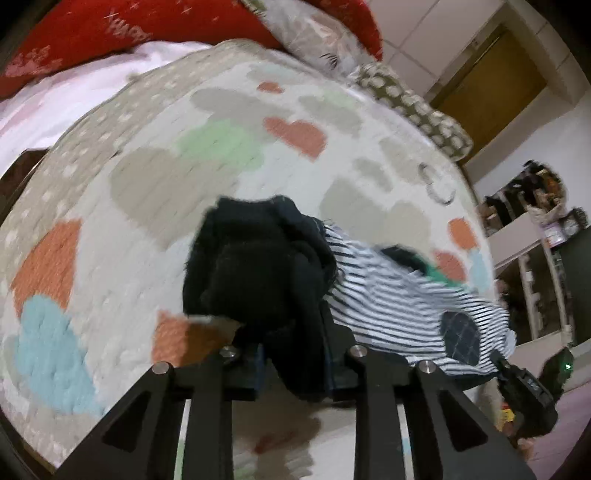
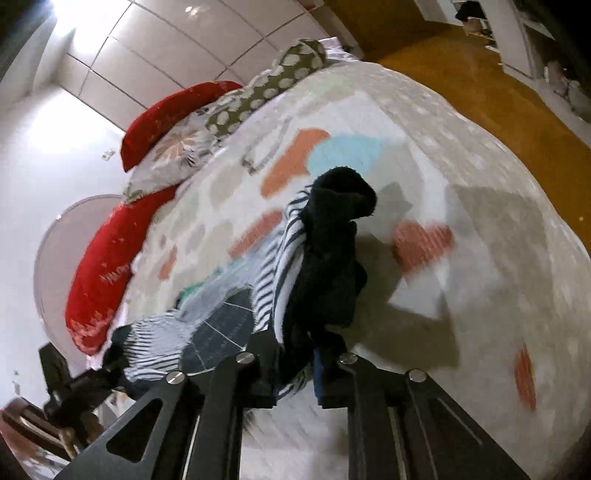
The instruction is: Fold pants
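The pants [image 1: 399,295] are striped navy and white with dark cuffs and a dark quilted knee patch [image 1: 460,338]. They hang stretched in the air above the bed between both grippers. My left gripper [image 1: 295,363] is shut on one dark bunched end [image 1: 258,266]. My right gripper [image 2: 293,373] is shut on the other end, with a dark cuff [image 2: 341,199] sticking up past the fingers. The knee patch also shows in the right wrist view [image 2: 218,332]. The right gripper appears at the lower right of the left wrist view [image 1: 524,391].
The bed carries a quilt [image 1: 221,155] with hearts and clouds. Red pillows [image 1: 147,26] and a dotted cushion [image 1: 417,107] lie at its head. White loops [image 1: 437,184] lie on the quilt. Shelves [image 1: 535,236] stand beside the bed, with a wooden floor [image 2: 461,74] around it.
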The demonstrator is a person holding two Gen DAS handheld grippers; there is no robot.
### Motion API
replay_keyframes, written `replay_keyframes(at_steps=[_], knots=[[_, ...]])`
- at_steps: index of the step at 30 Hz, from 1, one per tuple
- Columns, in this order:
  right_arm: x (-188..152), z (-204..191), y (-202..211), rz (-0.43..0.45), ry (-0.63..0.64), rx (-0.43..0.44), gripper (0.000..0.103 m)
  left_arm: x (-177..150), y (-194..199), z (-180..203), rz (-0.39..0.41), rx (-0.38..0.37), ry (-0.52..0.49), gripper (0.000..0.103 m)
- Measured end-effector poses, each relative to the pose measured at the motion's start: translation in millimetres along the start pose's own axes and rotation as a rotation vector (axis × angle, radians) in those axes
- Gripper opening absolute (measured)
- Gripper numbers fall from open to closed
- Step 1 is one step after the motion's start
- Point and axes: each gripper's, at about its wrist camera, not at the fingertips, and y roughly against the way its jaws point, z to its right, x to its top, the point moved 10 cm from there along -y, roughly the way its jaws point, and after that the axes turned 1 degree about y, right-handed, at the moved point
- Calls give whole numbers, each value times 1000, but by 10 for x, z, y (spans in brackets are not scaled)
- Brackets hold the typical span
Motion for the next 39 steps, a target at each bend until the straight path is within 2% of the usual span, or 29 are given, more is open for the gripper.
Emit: replay_keyframes(at_steps=[1,4,6,10,11,13,14,15,16,17,19,20,22,26,28,31,32,35,36,39], knots=[[-65,61,18,-2,-7,-15,24,-45,-1,-74,-2,25,7,25],[-186,237,88,11,-33,-49,41,-120,77,-197,0,-12,57,34],[-173,282,217,39,-37,-63,50,-101,223,-258,39,-20,78,42],[-113,75,669,200,102,-132,54,-21,564,-313,123,-39,93,49],[-88,-16,843,282,165,-195,60,-12,629,-302,140,-41,87,53],[-78,-129,1086,414,236,-280,97,-15,693,-240,156,-51,67,61],[-77,-180,1170,476,255,-287,101,-40,695,-188,150,-62,54,63],[-70,-212,1169,485,265,-259,102,-85,666,-129,132,-73,43,63],[-80,-216,1101,444,259,-230,102,-121,632,-91,114,-79,33,63],[-112,-203,955,343,231,-189,98,-179,587,-45,92,-90,27,63],[-229,-246,758,193,170,-42,55,-296,467,49,38,-115,23,63],[-284,-280,647,116,120,49,50,-344,423,88,19,-126,23,63],[-353,-315,536,46,68,137,40,-428,348,148,-8,-140,27,63],[-443,-426,391,-40,44,229,40,-573,203,271,-71,-162,24,63],[-481,-476,304,-71,47,225,40,-594,122,320,-95,-157,19,63],[-519,-489,112,-112,49,163,40,-547,7,351,-107,-126,9,63],[-531,-469,60,-122,59,121,40,-532,-10,367,-105,-121,8,63],[-566,-414,-8,-98,167,-87,40,-501,-82,381,-108,-107,1,63],[-570,-417,-34,-94,189,-120,40,-501,-110,380,-112,-101,-1,63],[-585,-414,-102,-88,238,-182,40,-504,-172,355,-126,-75,-11,54]])
